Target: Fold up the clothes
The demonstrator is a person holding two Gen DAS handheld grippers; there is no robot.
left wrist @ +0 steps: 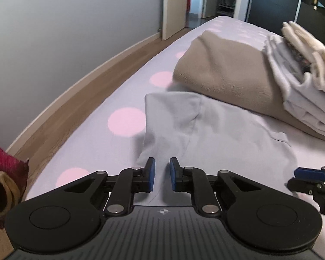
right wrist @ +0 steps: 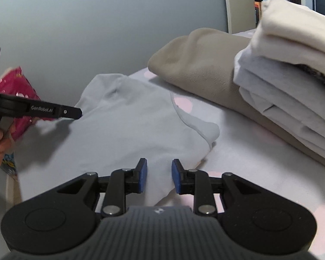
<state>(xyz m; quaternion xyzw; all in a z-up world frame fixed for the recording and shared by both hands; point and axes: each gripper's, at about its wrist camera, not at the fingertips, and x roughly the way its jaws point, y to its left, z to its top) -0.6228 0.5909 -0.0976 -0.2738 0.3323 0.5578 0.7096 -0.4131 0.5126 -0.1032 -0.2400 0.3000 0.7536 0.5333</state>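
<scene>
1. Presently, the pale grey garment (left wrist: 216,130) lies flat on the spotted bed (left wrist: 123,121).
2. Left gripper (left wrist: 162,173): jaws apart, unclamped over its near edge.
3. Right gripper (right wrist: 159,175): jaws apart over its hem.

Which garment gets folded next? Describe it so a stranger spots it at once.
Start at the bed sheet with pink dots. In front of the tan blanket and the stack of folded clothes, one pale blue shirt lies spread flat. It alone is unfolded and lies directly on the sheet.
</scene>
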